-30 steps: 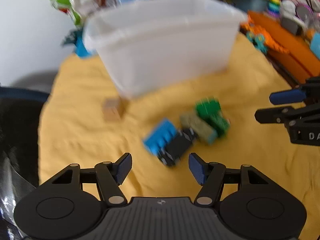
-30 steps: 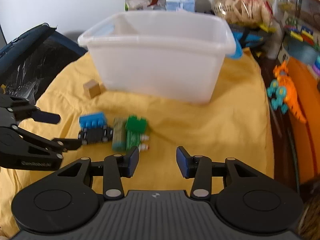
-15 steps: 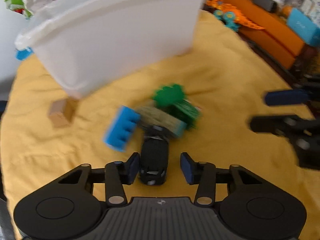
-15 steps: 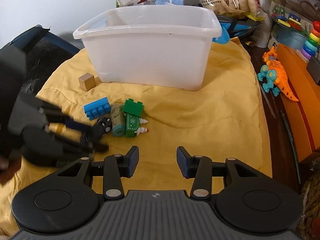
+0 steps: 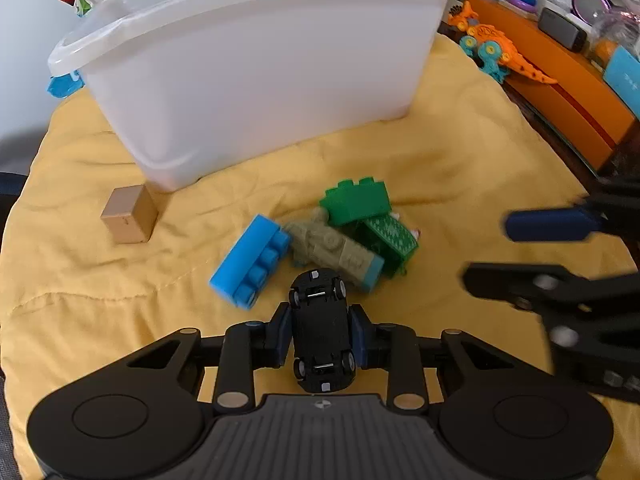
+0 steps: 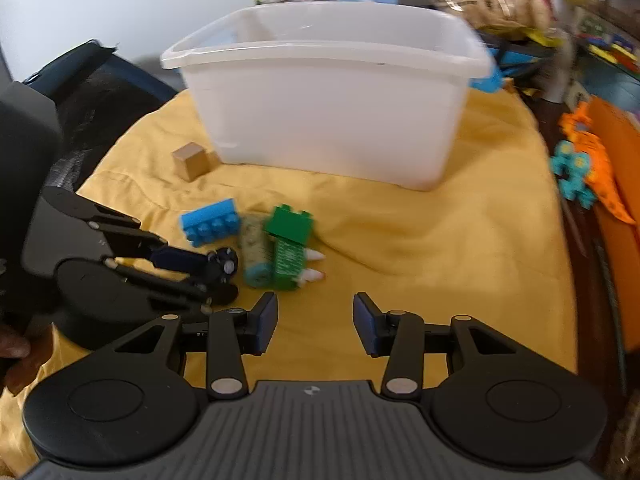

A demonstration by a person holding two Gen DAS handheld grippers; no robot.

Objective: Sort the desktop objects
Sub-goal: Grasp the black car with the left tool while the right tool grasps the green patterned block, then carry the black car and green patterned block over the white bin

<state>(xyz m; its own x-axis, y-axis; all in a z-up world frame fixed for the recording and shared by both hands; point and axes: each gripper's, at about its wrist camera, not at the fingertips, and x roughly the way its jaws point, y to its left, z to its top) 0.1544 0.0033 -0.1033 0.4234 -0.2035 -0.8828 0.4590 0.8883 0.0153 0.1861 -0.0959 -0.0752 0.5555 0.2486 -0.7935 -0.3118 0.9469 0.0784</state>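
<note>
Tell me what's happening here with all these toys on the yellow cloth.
A person is sorting toys with two hand-held grippers. The left hand-held gripper is shut on a small black toy car, held belly-up. The right hand-held gripper hangs open above the yellow cloth, holding nothing. A blue brick, a green brick and a tan cube lie on the cloth in front of the white bin.

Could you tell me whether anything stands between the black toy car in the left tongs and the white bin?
On the cloth, yes: the blue brick and olive block lie between the black toy car and white bin; nothing visible blocks the way above them.
</note>
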